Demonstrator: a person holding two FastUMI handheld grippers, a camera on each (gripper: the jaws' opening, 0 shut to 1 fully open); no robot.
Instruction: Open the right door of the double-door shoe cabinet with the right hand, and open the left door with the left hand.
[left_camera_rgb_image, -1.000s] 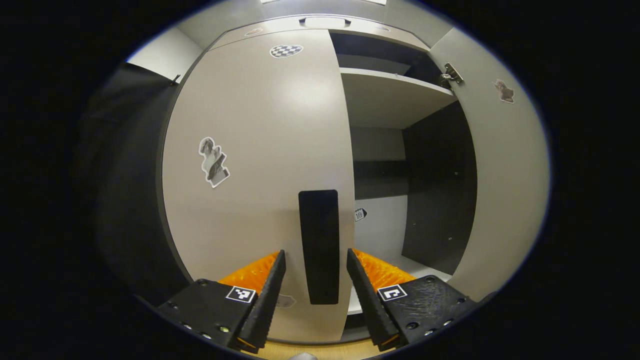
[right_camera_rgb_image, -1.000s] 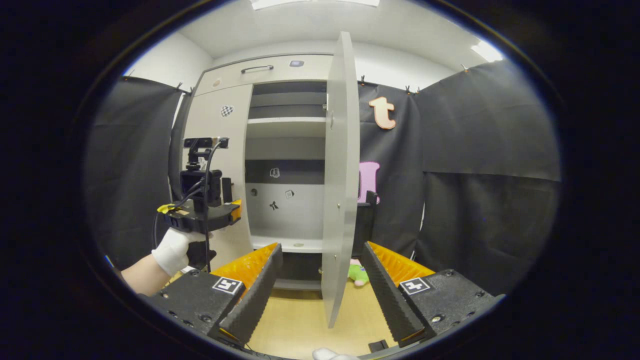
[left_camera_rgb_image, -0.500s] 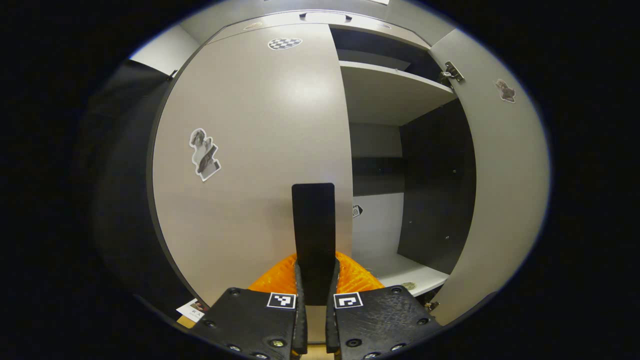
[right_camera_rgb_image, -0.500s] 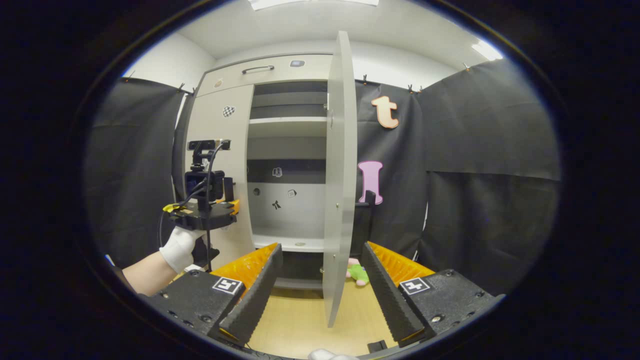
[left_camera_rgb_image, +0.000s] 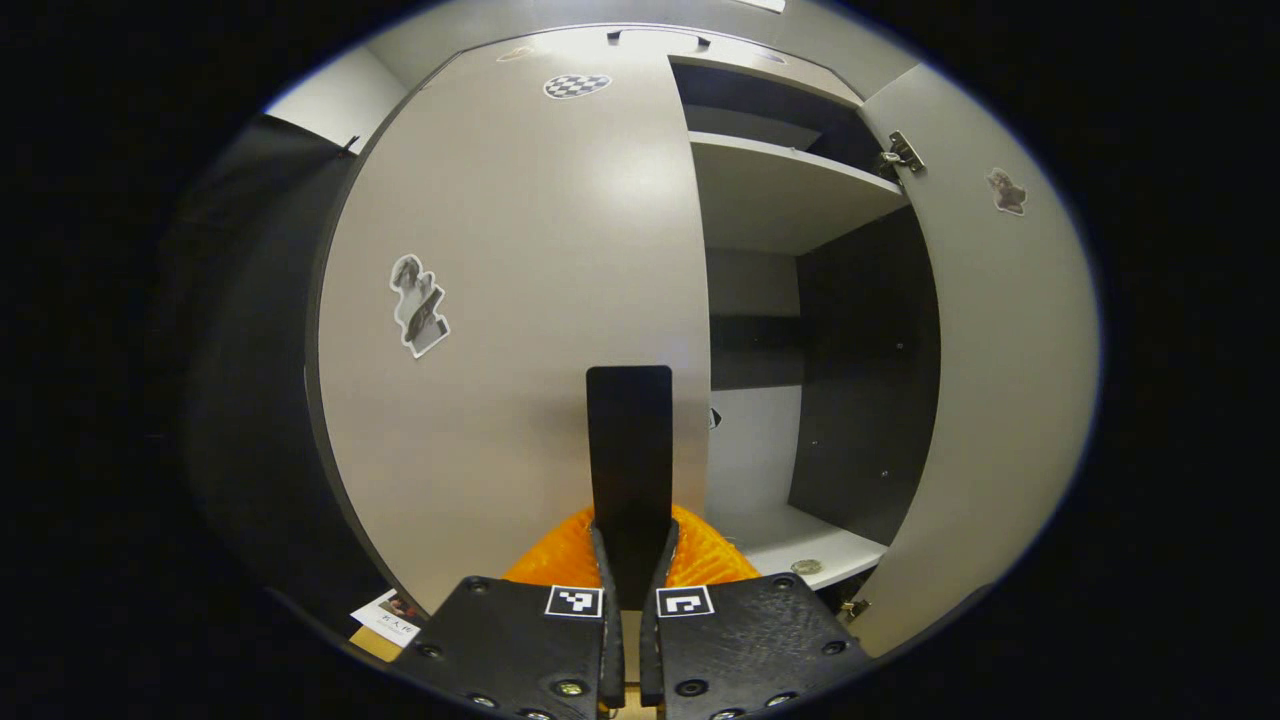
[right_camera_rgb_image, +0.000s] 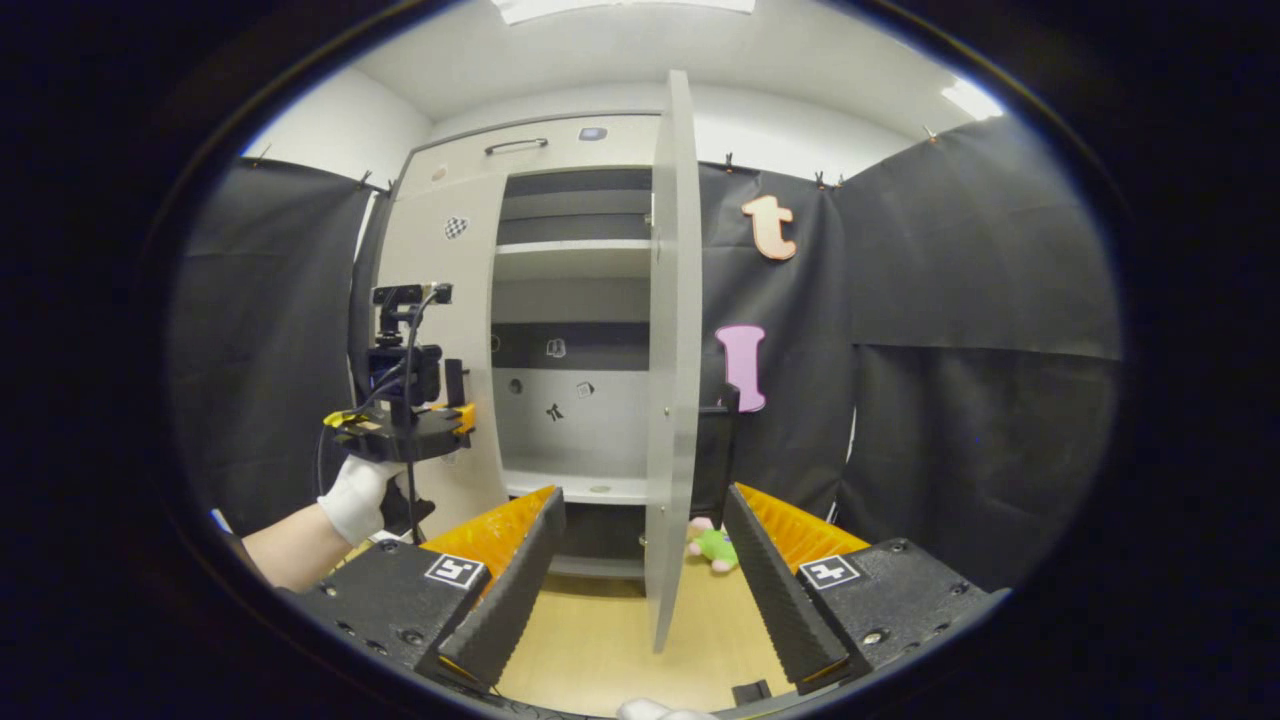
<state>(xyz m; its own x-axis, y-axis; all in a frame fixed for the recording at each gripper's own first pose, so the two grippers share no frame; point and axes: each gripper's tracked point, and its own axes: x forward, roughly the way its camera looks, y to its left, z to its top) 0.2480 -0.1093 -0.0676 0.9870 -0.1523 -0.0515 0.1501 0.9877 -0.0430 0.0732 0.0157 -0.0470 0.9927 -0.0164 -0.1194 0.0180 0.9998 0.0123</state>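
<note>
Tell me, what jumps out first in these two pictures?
In the left gripper view, the left tool is clamped on the black handle of the closed left door, dead centre. In the right gripper view, the right door stands wide open, edge-on between the open fingers of the right tool, with bare shelves behind it and a small green toy on the floor.

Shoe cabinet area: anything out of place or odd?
One thing: a green and pink plush toy lies on the wooden floor behind the open right door. The left gripper grips the left door's black handle squarely.
</note>
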